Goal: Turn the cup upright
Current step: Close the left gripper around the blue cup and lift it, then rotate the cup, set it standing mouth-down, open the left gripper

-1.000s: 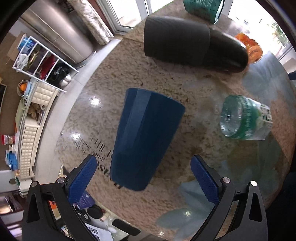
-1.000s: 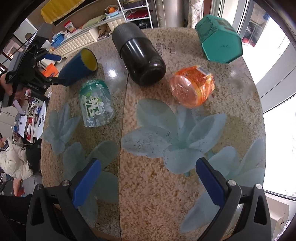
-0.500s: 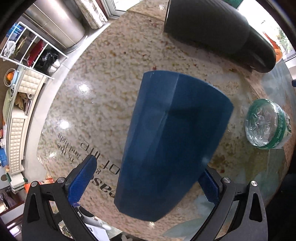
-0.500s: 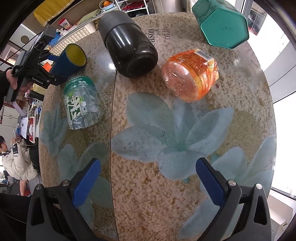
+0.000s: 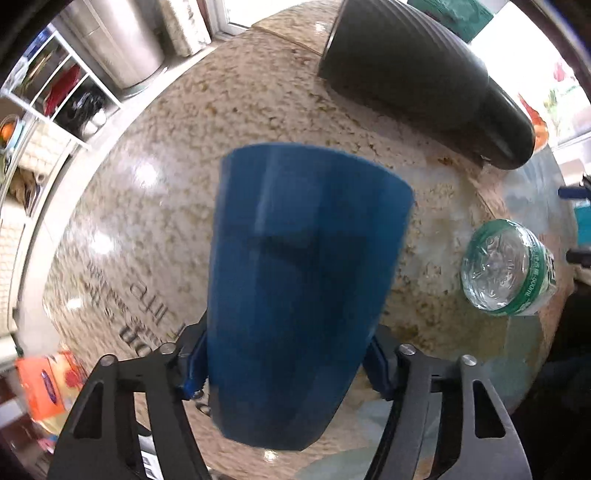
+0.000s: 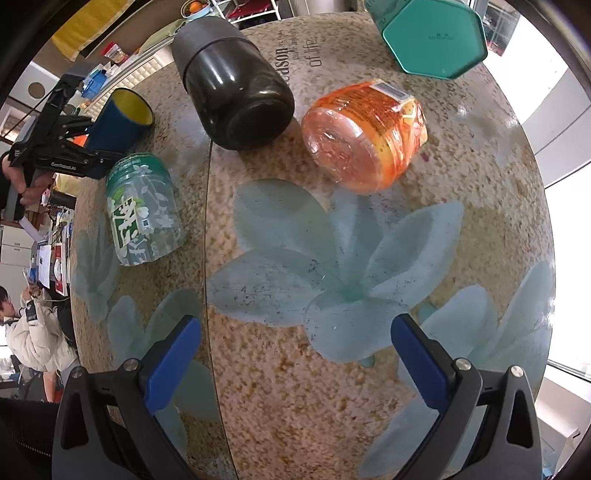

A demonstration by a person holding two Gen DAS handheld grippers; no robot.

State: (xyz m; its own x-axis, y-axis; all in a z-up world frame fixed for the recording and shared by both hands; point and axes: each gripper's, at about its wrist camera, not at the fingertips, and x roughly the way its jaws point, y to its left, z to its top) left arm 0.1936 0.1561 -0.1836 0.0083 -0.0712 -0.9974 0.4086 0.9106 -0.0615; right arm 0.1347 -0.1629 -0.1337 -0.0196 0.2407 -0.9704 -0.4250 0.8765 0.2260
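The blue cup with a yellow inside fills the middle of the left wrist view, its base toward the camera. My left gripper is shut on the cup's lower part, one blue pad on each side. In the right wrist view the cup lies tilted, mouth up and to the right, held by the left gripper at the table's far left. My right gripper is open and empty above the flower pattern near the front.
A black flask lies on its side beside the cup. A green-labelled clear bottle, an orange jar and a teal hexagonal container also lie on the round speckled table. Shelves and a person stand beyond the left edge.
My left gripper moved forward around the blue cup and closed on it; the cup now sits between the pads and looks slightly lifted. The right gripper drifted a little closer to the table.
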